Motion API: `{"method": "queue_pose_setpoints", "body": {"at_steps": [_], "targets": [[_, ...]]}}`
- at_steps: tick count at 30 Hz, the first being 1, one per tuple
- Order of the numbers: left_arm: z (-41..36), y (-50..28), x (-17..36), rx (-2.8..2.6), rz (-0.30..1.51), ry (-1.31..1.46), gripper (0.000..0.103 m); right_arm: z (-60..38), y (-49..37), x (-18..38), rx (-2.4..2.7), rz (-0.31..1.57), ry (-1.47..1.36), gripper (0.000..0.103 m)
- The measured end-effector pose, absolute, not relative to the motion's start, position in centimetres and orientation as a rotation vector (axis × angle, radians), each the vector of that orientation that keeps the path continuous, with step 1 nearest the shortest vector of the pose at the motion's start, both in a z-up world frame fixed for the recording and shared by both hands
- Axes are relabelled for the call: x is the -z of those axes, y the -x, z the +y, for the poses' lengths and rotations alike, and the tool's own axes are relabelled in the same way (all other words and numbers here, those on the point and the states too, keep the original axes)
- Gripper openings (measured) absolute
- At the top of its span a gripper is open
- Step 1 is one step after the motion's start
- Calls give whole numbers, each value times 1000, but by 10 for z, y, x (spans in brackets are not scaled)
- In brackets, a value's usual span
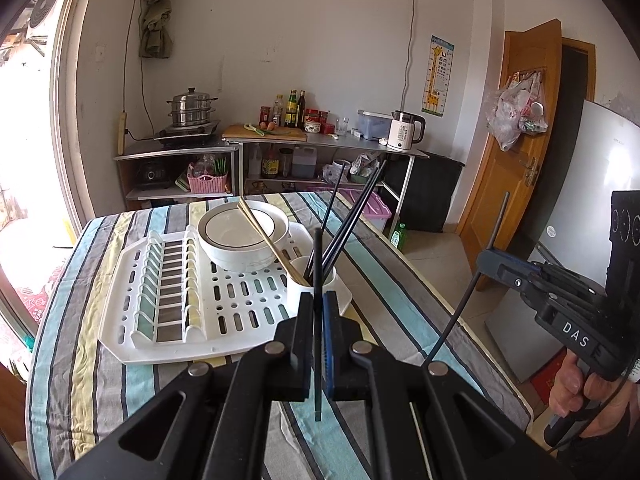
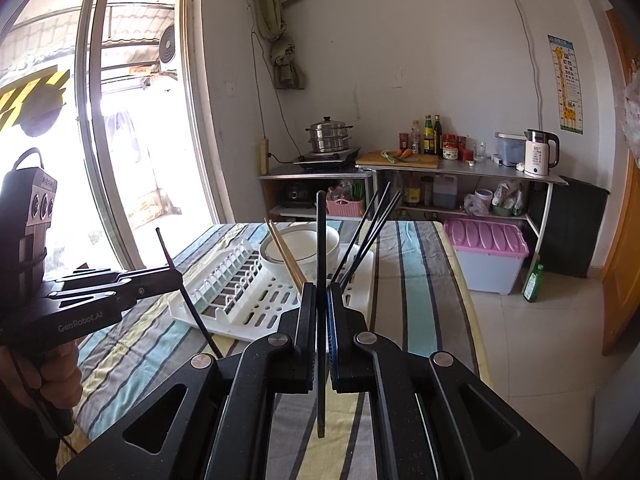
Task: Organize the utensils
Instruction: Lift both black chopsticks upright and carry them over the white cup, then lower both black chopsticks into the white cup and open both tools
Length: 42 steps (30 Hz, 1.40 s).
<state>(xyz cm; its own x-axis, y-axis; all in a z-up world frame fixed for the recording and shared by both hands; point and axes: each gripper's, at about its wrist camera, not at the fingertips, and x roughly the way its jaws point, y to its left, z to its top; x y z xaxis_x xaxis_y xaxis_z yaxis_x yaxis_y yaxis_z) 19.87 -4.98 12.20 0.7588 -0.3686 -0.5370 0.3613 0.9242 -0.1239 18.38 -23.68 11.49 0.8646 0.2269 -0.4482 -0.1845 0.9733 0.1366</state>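
Observation:
My left gripper (image 1: 318, 302) is shut on a black chopstick (image 1: 317, 380) held upright, just in front of the white utensil cup (image 1: 308, 292). The cup stands on the white drying rack (image 1: 180, 320) and holds several black chopsticks (image 1: 352, 216) and a wooden pair (image 1: 264, 236). My right gripper (image 2: 320, 292) is shut on another black chopstick (image 2: 321, 240), also upright, above the table short of the rack (image 2: 240, 304). Each gripper shows in the other's view: the right one (image 1: 486, 260) with its chopstick, the left one (image 2: 176, 276) with its chopstick.
Stacked white bowls (image 1: 244, 232) sit on the rack behind the cup. The table has a striped cloth (image 1: 100, 360). A pink-lidded storage bin (image 2: 486, 256) and a green bottle (image 2: 534, 282) stand on the floor to the right. Kitchen shelves line the far wall.

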Motion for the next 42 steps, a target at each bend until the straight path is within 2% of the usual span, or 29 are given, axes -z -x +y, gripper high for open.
{"method": "queue_pose_setpoints", "body": {"at_steps": [12, 21, 33, 42], "targets": [[-59, -252, -168, 409, 555, 37, 5, -232, -233, -149, -218, 413, -99, 5], [-63, -287, -191, 407, 531, 40, 5, -231, -268, -154, -203, 399, -115, 5], [-69, -322, -178, 414, 563, 60, 5, -226, -305, -149, -201, 406, -136, 5], [-64, -338, -155, 408, 612, 83, 5, -225, -325, -120, -188, 466, -148, 5]]}}
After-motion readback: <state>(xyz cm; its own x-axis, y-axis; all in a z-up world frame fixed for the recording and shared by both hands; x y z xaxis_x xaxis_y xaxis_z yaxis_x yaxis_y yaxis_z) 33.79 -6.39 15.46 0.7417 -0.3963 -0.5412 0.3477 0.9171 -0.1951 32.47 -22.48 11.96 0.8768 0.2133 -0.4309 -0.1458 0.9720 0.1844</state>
